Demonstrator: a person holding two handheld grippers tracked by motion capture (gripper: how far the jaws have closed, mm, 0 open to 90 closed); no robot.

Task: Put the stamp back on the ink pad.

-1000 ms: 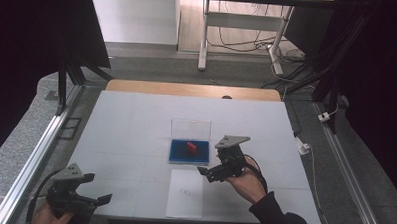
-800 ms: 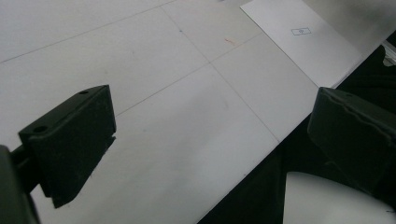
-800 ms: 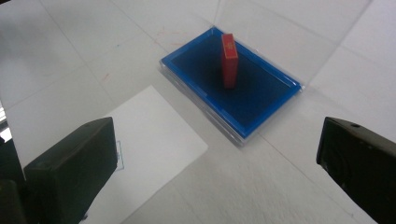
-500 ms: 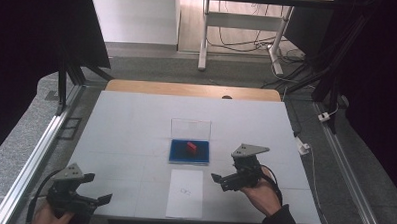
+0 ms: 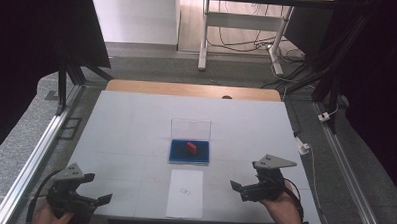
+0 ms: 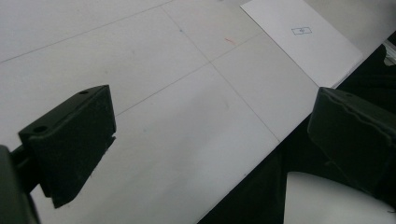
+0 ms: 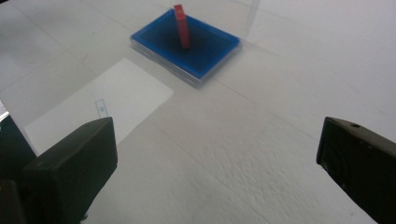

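The right gripper (image 5: 240, 186) is wide apart and holds nothing. The red block (image 7: 181, 25) stands in the blue tray (image 7: 154, 35), ahead of it. Next, I think, it must reach forward and pinch.

A: What's around the work area?
B: White desk (image 5: 130, 134), thin grid lines (image 6: 187, 77) drawn on it, and a small red mark (image 6: 229, 41) near one crossing. A wooden strip (image 5: 187, 89) runs along the far edge.
A: Sides?
B: Aluminium rail (image 5: 35, 156) on the left, another rail (image 5: 349, 167) on the right. A white connector (image 5: 302, 145) sits at the desk's right edge, with a white cable (image 5: 314, 171) running toward the near side.
A: Behind?
B: Grey floor (image 5: 153, 68), a white frame (image 5: 204, 37) standing on it, and loose cables (image 5: 244, 41) beside its legs. Black curtains (image 5: 28, 61) on both flanks.
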